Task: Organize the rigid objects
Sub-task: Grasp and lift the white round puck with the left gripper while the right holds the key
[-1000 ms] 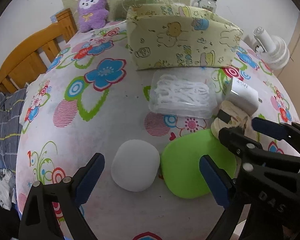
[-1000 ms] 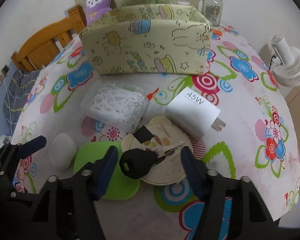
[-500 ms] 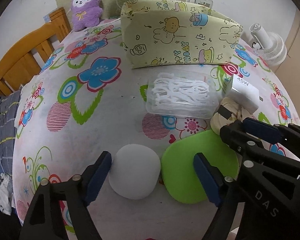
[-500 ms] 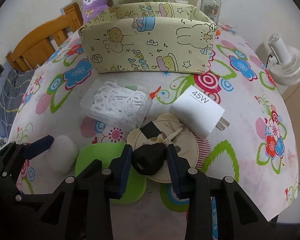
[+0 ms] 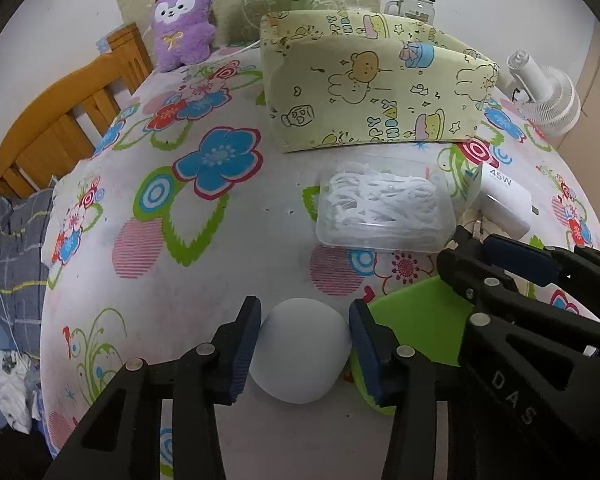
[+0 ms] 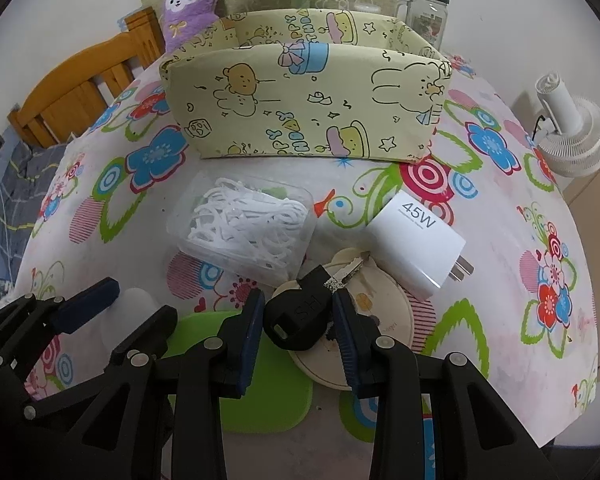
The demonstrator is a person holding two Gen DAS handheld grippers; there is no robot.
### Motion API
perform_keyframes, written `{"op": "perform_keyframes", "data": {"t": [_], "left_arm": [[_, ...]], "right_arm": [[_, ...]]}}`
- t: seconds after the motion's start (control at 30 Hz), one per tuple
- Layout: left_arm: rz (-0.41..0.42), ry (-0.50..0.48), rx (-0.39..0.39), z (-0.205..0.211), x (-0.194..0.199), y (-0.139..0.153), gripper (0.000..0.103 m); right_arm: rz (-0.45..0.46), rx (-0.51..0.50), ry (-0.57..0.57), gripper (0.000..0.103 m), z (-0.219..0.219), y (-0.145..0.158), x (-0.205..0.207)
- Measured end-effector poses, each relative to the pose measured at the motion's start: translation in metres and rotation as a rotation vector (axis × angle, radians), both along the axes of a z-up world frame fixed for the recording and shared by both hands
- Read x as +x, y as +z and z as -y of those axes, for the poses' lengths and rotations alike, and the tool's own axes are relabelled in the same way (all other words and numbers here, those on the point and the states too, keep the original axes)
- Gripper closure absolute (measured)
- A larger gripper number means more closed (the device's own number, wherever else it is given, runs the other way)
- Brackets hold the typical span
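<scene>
Since a second ago both grippers have narrowed. The left gripper (image 5: pixel 304 344) is closing on the white rounded case (image 5: pixel 300 354), pads touching it, beside the green square pad (image 5: pixel 416 320). The right gripper (image 6: pixel 298 320) clenches the black-headed key (image 6: pixel 300 314), over the round beige coaster (image 6: pixel 384 320). Bare tablecloth (image 5: pixel 180 280) lies left of the case. Both grippers point steeply down.
</scene>
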State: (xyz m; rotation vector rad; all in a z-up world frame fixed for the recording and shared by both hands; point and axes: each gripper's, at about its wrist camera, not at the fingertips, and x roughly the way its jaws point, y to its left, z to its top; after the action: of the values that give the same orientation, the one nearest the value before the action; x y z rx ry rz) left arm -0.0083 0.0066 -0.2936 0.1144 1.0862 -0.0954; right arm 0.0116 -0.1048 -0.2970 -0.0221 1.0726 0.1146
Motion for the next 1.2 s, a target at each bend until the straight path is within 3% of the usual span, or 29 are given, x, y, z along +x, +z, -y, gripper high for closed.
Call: {"op": "perform_keyframes", "data": {"t": [0.1, 0.2, 0.27, 0.37, 0.47, 0.73, 1.03, 1.13, 1.2], "left_arm": [[0.000, -0.006, -0.006, 0.000, 0.003, 0.002, 0.060], [0.027, -0.045, 0.010, 0.005, 0.003, 0.007, 0.075], [0.016, -0.053, 0.011, 0.007, 0.006, 0.007, 0.078], [0.017, -0.038, 0.014, 0.005, 0.006, 0.006, 0.074], [0.004, -0.014, 0.005, -0.001, 0.006, 0.004, 0.062], [-0.047, 0.017, 0.040, -0.009, -0.005, -0.010, 0.049], [-0.051, 0.050, 0.007, -0.012, -0.005, -0.007, 0.051], [0.016, 0.025, 0.029, -0.006, -0.001, 0.008, 0.051], [0.014, 0.018, 0.004, -0.004, 0.003, 0.011, 0.051]], "right_arm": [[-0.002, 0.011, -0.014, 0.065, 0.001, 0.001, 0.002], [0.008, 0.017, -0.022, 0.065, 0.001, 0.005, 0.003], [0.009, 0.001, -0.018, 0.065, -0.001, 0.006, 0.004], [0.000, 0.000, -0.028, 0.065, 0.000, 0.005, 0.006], [-0.007, -0.003, -0.032, 0.065, 0.000, 0.002, 0.004], [-0.012, -0.010, -0.030, 0.065, -0.001, -0.001, 0.004], [-0.009, -0.015, -0.029, 0.065, -0.002, 0.000, 0.003], [-0.004, 0.001, -0.053, 0.065, 0.001, 0.003, 0.003], [0.019, -0.006, -0.054, 0.065, 0.001, 0.011, 0.004]]}}
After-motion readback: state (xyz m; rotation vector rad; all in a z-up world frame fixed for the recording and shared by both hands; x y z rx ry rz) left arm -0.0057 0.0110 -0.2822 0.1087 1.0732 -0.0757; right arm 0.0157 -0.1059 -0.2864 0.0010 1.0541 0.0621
